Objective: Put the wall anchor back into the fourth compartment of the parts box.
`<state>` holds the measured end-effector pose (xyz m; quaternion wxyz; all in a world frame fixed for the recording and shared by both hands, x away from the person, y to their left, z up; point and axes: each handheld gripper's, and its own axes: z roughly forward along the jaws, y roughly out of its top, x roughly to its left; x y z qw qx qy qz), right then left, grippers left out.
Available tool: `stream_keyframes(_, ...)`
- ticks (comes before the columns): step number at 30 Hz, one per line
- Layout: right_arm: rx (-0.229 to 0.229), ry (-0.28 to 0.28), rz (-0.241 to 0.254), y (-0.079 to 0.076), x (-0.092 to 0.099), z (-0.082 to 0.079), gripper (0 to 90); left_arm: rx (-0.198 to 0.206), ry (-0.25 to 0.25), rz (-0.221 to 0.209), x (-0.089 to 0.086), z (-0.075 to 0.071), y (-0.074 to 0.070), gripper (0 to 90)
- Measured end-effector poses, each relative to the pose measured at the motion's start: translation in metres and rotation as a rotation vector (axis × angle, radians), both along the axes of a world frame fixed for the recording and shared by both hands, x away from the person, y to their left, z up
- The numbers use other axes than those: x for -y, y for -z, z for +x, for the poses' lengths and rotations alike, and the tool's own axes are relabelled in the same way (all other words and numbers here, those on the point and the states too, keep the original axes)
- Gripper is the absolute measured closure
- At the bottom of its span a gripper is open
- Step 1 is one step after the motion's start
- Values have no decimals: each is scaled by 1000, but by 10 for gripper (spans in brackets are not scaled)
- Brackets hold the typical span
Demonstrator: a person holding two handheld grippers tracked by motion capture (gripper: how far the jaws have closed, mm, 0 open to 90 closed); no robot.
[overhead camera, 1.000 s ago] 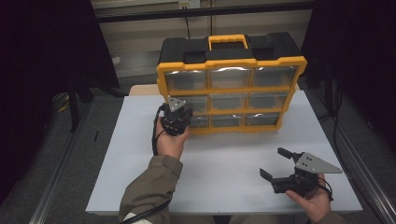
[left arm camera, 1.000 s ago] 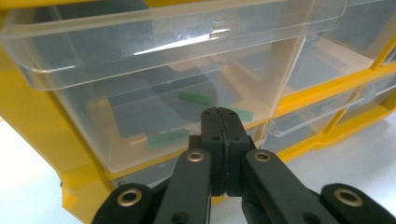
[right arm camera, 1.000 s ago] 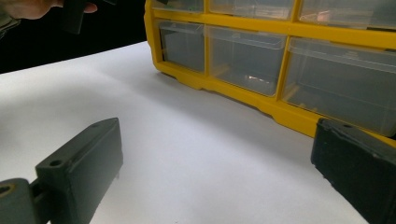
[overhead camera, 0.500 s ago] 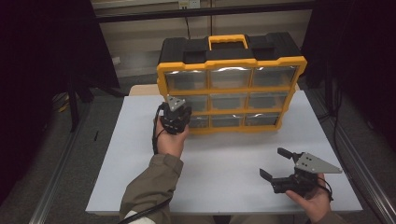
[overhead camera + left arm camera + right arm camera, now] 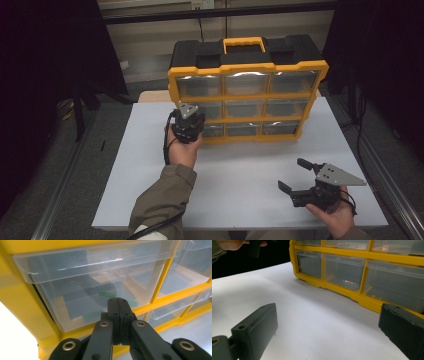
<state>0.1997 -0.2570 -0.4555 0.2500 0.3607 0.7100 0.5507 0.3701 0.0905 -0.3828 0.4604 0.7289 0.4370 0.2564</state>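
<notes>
A yellow and black drawer organizer (image 5: 247,95) with clear drawers stands upright at the back of the white table (image 5: 235,175). My left gripper (image 5: 191,119) is shut with nothing between its jaws, and its tips are close to the front of the left drawer in the middle row. In the left gripper view the shut jaws (image 5: 117,301) point at that clear drawer (image 5: 75,282), which holds a dark curved piece and green strips. My right gripper (image 5: 293,174) is open and held low over the table at the front right, apart from the organizer (image 5: 352,255).
The table's front and side edges drop to a dark floor. A metal rail (image 5: 380,165) runs along the right side. The person's left hand (image 5: 229,243) and sleeve (image 5: 160,200) reach across the table's left half.
</notes>
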Motion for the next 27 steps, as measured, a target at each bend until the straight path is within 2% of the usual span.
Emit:
stream_keyframes(2, 0, 1, 2, 0, 0, 0, 22, 0, -11, 4, 1, -1, 0, 898)
stream_keyframes(11, 1, -1, 2, 0, 0, 0, 22, 1, 23, -2, 0, -5, 1, 828)
stream_keyframes(12, 0, 1, 0, 0, 0, 0, 22, 2, 27, -16, 0, -5, 2, 809)
stream_keyframes(15, 0, -1, -1, 0, 0, 0, 22, 1, 35, -12, -1, -6, 4, 772)
stream_keyframes(17, -1, 4, -1, 0, 0, -1, 22, -3, 34, -26, -2, -8, 6, 748)
stream_keyframes(27, 4, 12, 0, 0, 2, -2, 23, 18, 65, -55, -7, -17, 7, 584)
